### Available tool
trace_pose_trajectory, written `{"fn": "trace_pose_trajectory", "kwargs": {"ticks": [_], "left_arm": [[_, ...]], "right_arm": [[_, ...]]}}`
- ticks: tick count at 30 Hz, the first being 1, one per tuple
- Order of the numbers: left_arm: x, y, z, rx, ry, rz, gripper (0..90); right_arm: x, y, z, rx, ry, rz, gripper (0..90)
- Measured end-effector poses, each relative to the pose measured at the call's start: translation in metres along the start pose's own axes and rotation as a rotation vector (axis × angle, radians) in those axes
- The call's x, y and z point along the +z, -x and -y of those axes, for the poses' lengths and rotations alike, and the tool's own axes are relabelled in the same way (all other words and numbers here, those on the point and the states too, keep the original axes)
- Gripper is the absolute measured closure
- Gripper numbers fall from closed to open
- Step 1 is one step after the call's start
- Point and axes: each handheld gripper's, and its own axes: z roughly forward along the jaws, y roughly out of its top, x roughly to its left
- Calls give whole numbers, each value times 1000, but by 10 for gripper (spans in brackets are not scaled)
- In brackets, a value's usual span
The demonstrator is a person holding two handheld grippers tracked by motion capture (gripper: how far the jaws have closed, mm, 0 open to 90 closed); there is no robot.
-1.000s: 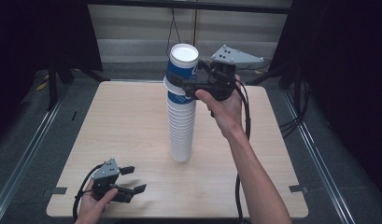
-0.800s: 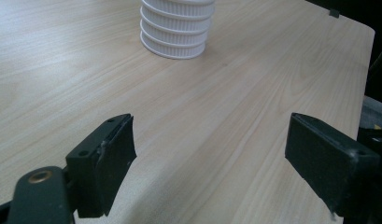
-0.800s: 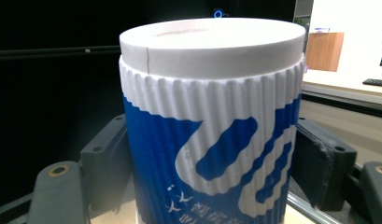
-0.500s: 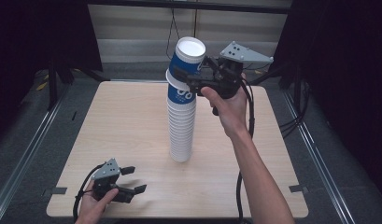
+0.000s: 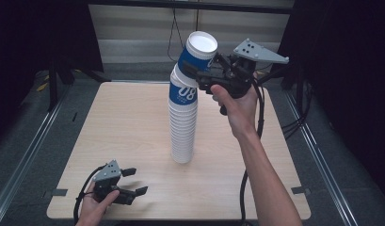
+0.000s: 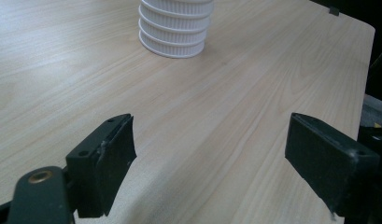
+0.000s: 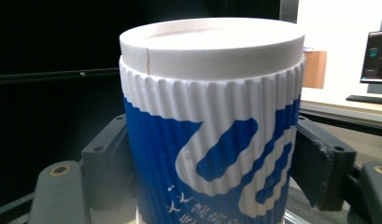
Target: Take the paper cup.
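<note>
A tall stack of ribbed white paper cups [image 5: 183, 127] stands in the middle of the wooden table [image 5: 129, 117]; its top cup has a blue print. Above it, my right gripper [image 5: 200, 69] is shut on one blue-and-white cup [image 5: 198, 52], held tilted with its foot still at the stack's mouth. In the right gripper view that cup [image 7: 212, 135] sits between both jaws, pads pressed on its sides. My left gripper [image 5: 133, 181] rests low at the table's front left, open and holding nothing. The stack's base [image 6: 175, 28] lies ahead of its wide-spread jaws.
Metal rails run along both sides of the table. Black cables trail from the right gripper down past the table's right edge [image 5: 275, 132]. Dark curtains surround the area. Bare wood lies around the stack.
The right gripper has raised the gripped cup and tipped it to the right, away from the stack's top. The left gripper has stayed where it was.
</note>
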Motion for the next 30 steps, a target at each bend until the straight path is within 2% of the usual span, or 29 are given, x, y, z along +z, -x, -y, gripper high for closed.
{"fn": "trace_pose_trajectory", "kwargs": {"ticks": [8,15,21,30], "left_arm": [[0,-1,0,-2,2,-7,158],[-3,1,-1,-7,26,4,158],[-3,0,-1,-9,33,-12,158],[-2,4,-4,-9,43,-7,158]], "right_arm": [[-21,8,-1,18,10,42,232],[-40,14,2,14,-8,75,232],[-57,15,14,20,-26,95,233],[-73,12,48,28,-81,92,233]]}}
